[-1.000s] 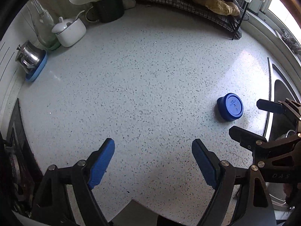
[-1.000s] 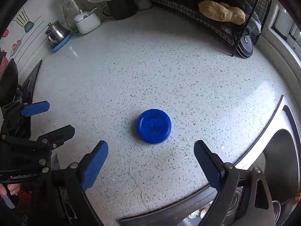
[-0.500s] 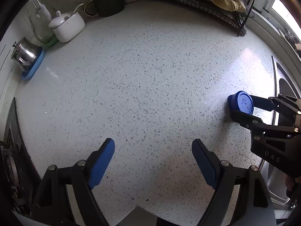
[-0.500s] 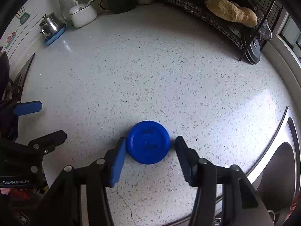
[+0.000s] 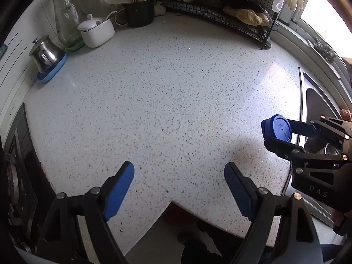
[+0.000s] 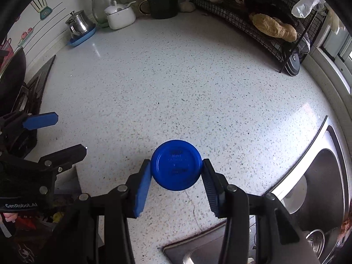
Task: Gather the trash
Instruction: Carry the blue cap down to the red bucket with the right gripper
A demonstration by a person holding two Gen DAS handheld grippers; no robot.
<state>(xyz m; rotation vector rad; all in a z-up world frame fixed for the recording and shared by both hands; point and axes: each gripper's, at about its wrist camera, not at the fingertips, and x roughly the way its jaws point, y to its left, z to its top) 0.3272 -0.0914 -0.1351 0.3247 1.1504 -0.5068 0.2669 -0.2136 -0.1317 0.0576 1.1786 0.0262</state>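
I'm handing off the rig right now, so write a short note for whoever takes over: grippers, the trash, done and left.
Right gripper: shut on the blue lid, held above the speckled counter beside the sink.
Left gripper: open, holding nothing, over the counter's front edge.
Done: lid picked up.
Left: carry it to the trash; no bin is clearly in view.

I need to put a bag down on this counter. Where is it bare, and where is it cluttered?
The speckled counter is bare across its middle, from the hob side to the sink. Clutter hugs the back: steel pot, white sugar bowl, utensil cup, wire rack.
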